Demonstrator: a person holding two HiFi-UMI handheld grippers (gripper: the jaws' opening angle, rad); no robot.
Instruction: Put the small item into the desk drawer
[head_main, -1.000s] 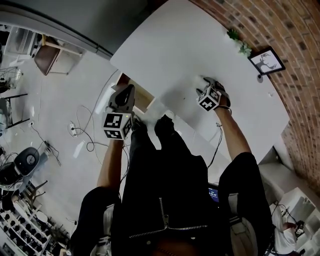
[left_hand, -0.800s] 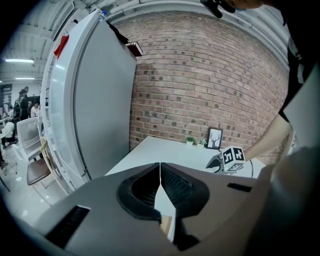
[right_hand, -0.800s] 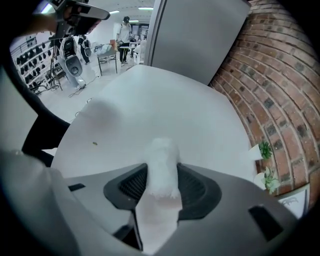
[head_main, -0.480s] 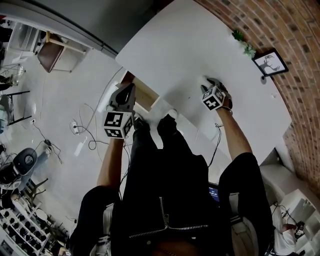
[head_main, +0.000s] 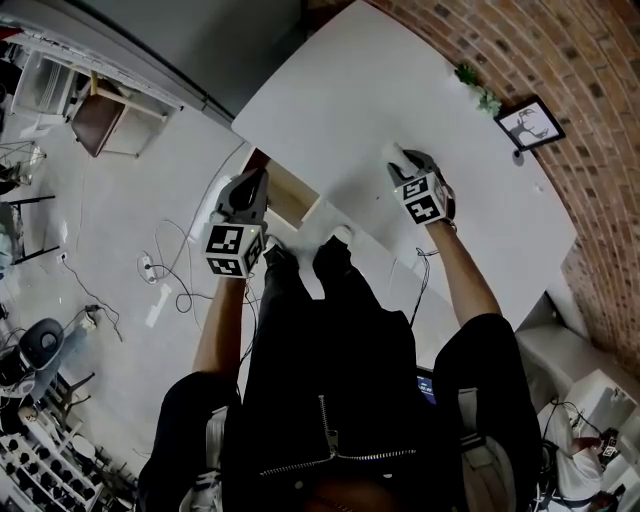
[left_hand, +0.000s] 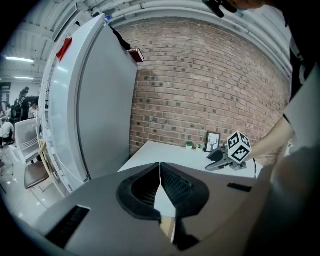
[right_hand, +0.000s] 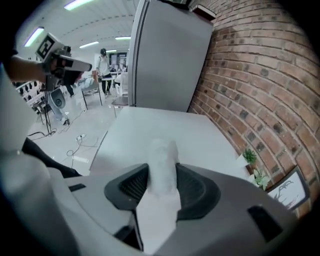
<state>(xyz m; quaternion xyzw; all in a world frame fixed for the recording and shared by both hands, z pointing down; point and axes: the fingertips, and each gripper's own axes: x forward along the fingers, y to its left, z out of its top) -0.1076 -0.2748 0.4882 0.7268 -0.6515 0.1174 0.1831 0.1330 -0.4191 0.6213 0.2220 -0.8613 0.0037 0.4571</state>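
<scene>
A small, pale white, roll-shaped item (right_hand: 162, 157) sits between the pads of my right gripper (right_hand: 161, 175), which press on both its sides. From the head view, that gripper (head_main: 402, 162) hovers over the white desk (head_main: 400, 80) near its front edge, and the item (head_main: 392, 152) pokes out ahead of it. My left gripper (head_main: 256, 182) is shut with nothing in it, its jaws meeting edge to edge (left_hand: 160, 187). It hangs beside the open drawer (head_main: 292, 197) at the desk's left front corner.
A framed picture (head_main: 533, 122) and small potted plants (head_main: 478, 90) stand along the brick wall (head_main: 590, 60) at the desk's far side. A tall grey cabinet (left_hand: 105, 100) rises to the left. Cables (head_main: 170, 270) lie on the floor, and a chair (head_main: 100, 115) stands beyond.
My right gripper's jaws have come together onto the white item and shifted slightly left over the desk. The left gripper has stayed by the drawer.
</scene>
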